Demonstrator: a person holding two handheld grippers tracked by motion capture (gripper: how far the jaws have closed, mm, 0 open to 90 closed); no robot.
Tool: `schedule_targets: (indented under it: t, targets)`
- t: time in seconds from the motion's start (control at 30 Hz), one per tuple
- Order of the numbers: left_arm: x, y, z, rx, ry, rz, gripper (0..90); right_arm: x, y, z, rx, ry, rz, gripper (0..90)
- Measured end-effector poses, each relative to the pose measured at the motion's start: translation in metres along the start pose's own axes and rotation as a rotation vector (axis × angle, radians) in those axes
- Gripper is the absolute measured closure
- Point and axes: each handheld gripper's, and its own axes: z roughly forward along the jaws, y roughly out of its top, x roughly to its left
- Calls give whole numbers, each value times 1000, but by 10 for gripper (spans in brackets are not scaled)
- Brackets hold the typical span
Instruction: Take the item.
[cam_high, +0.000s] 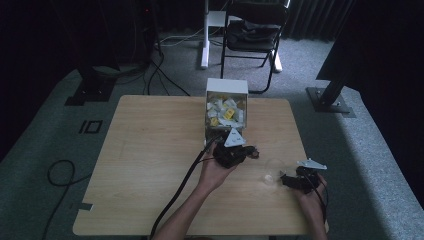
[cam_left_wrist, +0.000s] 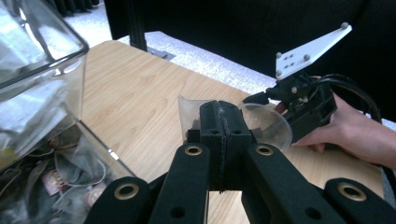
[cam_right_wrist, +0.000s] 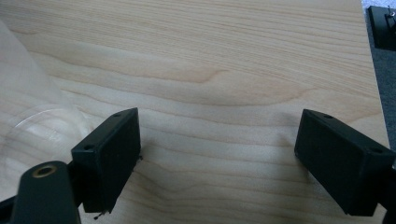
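From above, a clear cup (cam_high: 273, 172) is seen on the table (cam_high: 150, 165) between both grippers. In the left gripper view, the left gripper (cam_left_wrist: 223, 135) is pressed together. In the right gripper view, the right gripper (cam_right_wrist: 219, 158) is spread beside the cup (cam_right_wrist: 28, 107).

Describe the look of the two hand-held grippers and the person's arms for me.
Both are black. The left hand-held gripper has two thick black jaws with brass-coloured rivets at the pivots, and a black cable trails from it. The right hand-held gripper has blocky rectangular black pads. Each carries a pale three-cornered plate on top. The forearms are bare, with no sleeves visible.
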Motion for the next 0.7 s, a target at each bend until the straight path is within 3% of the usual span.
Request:
schedule_targets:
  t: [0.7]
  targets:
    - [-13, 7, 19, -9, -37, -1, 900, 0, 0, 0, -3, 0, -2, 143]
